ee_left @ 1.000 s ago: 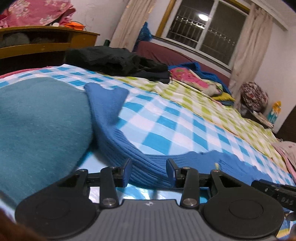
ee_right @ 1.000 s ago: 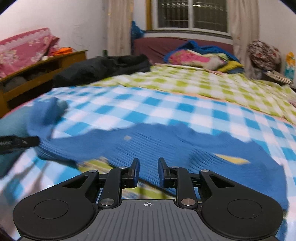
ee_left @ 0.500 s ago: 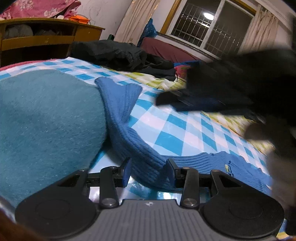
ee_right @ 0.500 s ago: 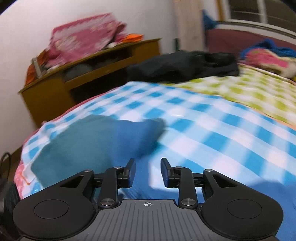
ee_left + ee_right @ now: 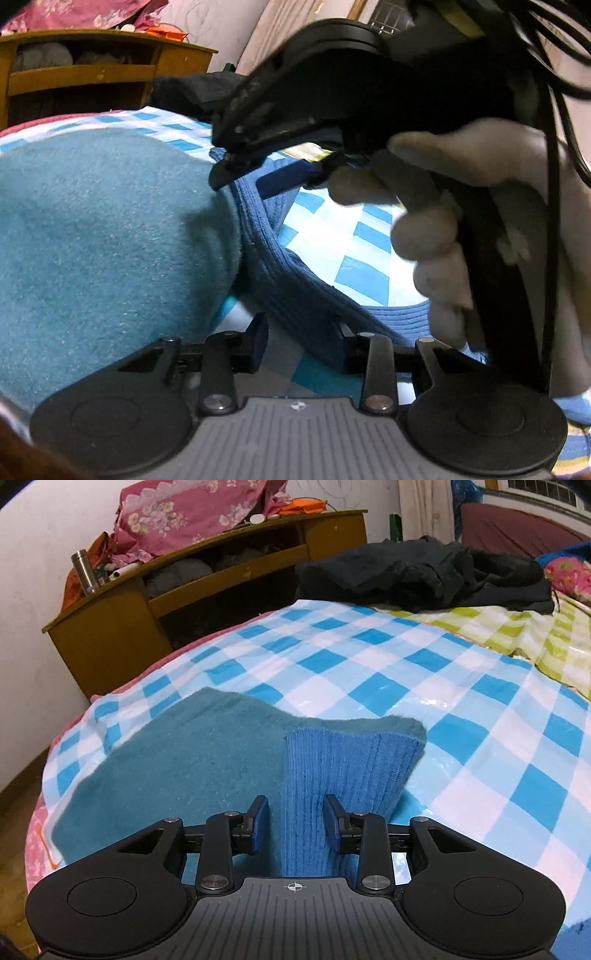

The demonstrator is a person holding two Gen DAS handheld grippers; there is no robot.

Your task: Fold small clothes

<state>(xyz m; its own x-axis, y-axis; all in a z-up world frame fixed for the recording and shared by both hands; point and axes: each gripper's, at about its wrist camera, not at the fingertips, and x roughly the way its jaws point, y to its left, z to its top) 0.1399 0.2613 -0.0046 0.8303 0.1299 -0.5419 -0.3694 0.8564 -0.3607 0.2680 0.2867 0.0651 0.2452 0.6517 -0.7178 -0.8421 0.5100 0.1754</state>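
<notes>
Sleeve end between my spread jaws

Left gripper [image 5: 299,341] gapes around the blue sweater [image 5: 280,280] beside the teal cloth [image 5: 177,760]; right gripper [image 5: 293,821] straddles its sleeve, unclamped. Closing carelessly, I may pinch teal fabric too.

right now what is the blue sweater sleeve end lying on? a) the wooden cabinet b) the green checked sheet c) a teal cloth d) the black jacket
c: in the right wrist view the ribbed blue sweater sleeve runs forward between the open right gripper fingers, and its far end rests on the teal cloth, well short of the black jacket further up the bed.
</notes>
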